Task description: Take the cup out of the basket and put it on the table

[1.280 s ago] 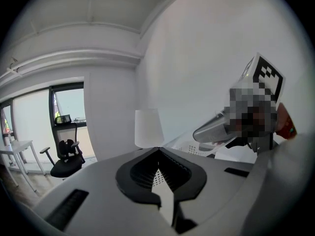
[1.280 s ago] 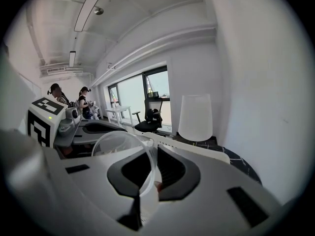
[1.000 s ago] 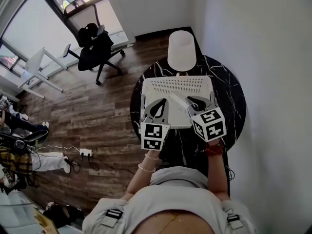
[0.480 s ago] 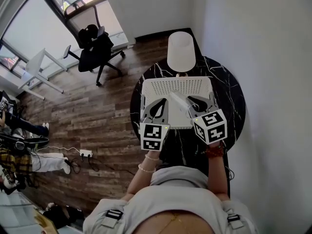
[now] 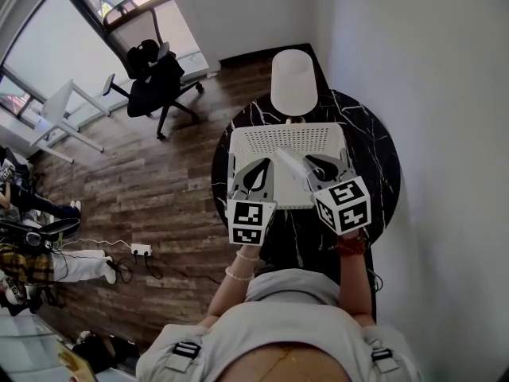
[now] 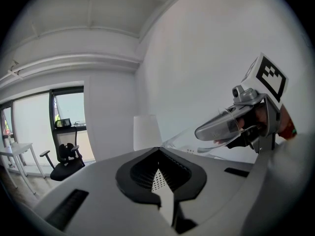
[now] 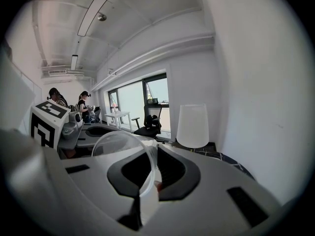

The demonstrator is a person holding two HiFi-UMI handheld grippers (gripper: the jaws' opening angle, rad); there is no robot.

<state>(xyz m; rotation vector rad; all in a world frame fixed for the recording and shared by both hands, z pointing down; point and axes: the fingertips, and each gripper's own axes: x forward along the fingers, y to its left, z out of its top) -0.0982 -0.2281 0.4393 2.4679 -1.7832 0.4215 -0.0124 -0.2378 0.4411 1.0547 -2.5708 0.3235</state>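
Observation:
A clear plastic cup hangs tilted over the white perforated basket, which stands on the round black marble table. My right gripper is shut on the cup's wall. In the right gripper view the cup's rim curves out to the left of the jaws. My left gripper hovers over the basket's left side, shut with nothing in it. From the left gripper view, the cup shows in the right gripper, up at the right. The basket's inside is mostly hidden by both grippers.
A white lampshade stands at the table's far edge, just behind the basket. A white wall runs close along the right. Wooden floor, a black office chair and a white desk lie to the left.

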